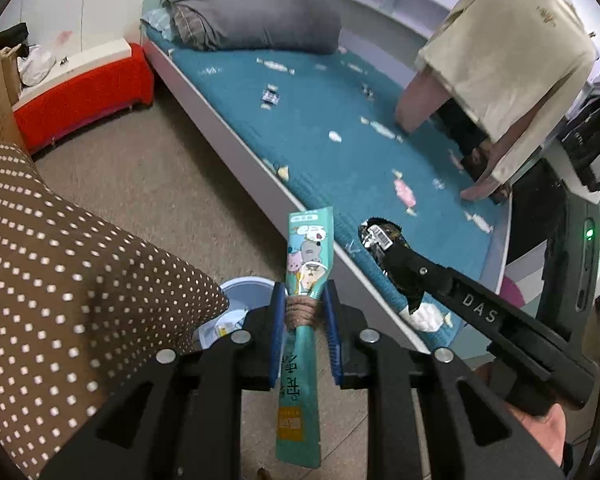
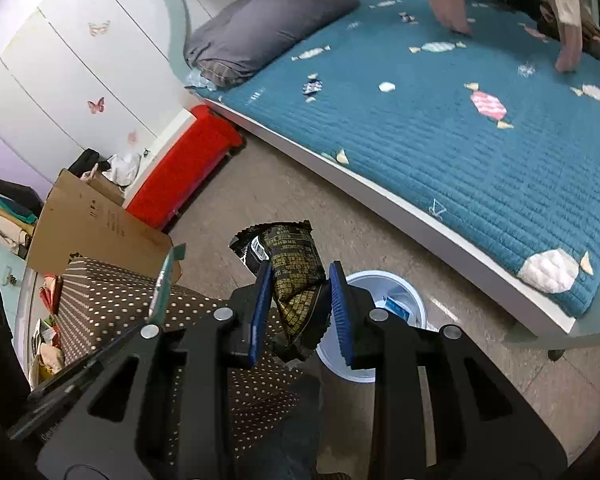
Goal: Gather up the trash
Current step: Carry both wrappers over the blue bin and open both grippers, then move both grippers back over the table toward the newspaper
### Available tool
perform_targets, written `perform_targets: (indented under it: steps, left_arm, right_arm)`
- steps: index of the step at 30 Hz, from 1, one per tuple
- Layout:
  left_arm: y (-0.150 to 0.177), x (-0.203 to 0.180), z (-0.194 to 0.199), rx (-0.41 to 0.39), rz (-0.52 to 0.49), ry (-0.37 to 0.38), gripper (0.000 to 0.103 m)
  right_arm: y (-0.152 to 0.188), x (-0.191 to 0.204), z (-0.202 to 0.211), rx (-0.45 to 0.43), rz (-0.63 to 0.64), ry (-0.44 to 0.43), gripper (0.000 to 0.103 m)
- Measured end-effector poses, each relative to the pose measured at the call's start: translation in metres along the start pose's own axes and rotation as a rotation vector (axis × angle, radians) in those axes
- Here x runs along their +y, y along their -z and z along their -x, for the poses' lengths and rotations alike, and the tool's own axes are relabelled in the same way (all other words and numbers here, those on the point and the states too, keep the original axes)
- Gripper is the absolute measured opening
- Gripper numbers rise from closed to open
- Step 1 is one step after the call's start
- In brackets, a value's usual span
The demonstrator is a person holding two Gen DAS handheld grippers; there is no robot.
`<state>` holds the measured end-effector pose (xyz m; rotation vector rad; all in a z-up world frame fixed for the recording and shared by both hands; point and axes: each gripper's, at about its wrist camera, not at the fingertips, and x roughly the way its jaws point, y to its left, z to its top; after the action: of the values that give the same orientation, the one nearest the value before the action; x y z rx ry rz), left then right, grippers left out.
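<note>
My left gripper is shut on a long teal snack wrapper with cartoon animals, held upright above the floor. My right gripper is shut on a crumpled black wrapper with gold print. The right gripper and its black wrapper also show in the left wrist view, to the right. A pale blue trash bin stands on the floor just below and right of my right gripper; in the left wrist view its rim shows left of the fingers, with paper inside.
A brown polka-dot cushion lies at the left beside the bin. A bed with a teal candy-print quilt and a grey pillow fills the right. A red box and a cardboard box stand by the wall.
</note>
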<state>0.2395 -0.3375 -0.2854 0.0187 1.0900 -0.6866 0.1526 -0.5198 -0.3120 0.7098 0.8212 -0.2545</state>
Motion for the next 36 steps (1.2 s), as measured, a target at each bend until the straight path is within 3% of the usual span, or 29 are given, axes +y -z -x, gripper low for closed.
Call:
perform_targets:
  steps: [4, 5, 6, 7, 10, 13, 25, 36]
  left_arm:
    - [0.000, 0.003, -0.025, 0.078, 0.001, -0.016, 0.027]
    - [0.000, 0.003, -0.030, 0.111, 0.006, -0.024, 0.050]
    - [-0.002, 0.003, -0.033, 0.127, 0.011, -0.029, 0.080]
    - [-0.003, 0.002, -0.032, 0.113, 0.006, -0.042, 0.085]
    - [-0.008, -0.004, -0.027, 0.076, -0.033, -0.092, 0.087]
    - [-0.009, -0.004, -0.018, 0.047, -0.027, -0.069, 0.087]
    - [0.004, -0.015, 0.053, -0.112, -0.085, -0.094, 0.093]
    - [0.020, -0.010, 0.132, -0.248, -0.102, -0.108, 0.093]
  right_arm:
    - [0.001, -0.010, -0.021, 0.037, -0.029, -0.005, 0.033]
    - [0.002, -0.016, -0.029, 0.053, -0.052, -0.013, 0.036]
    - [0.004, -0.019, -0.032, 0.058, -0.069, -0.019, 0.054]
    - [0.005, -0.024, -0.037, 0.064, -0.090, -0.025, 0.065]
    - [0.012, -0.037, -0.046, 0.094, -0.140, -0.033, 0.078]
    - [0.014, -0.041, -0.040, 0.077, -0.154, -0.032, 0.096]
    - [0.018, -0.013, 0.025, -0.037, -0.090, 0.046, 0.097]
    - [0.021, 0.057, 0.092, -0.142, 0.037, 0.011, 0.097]
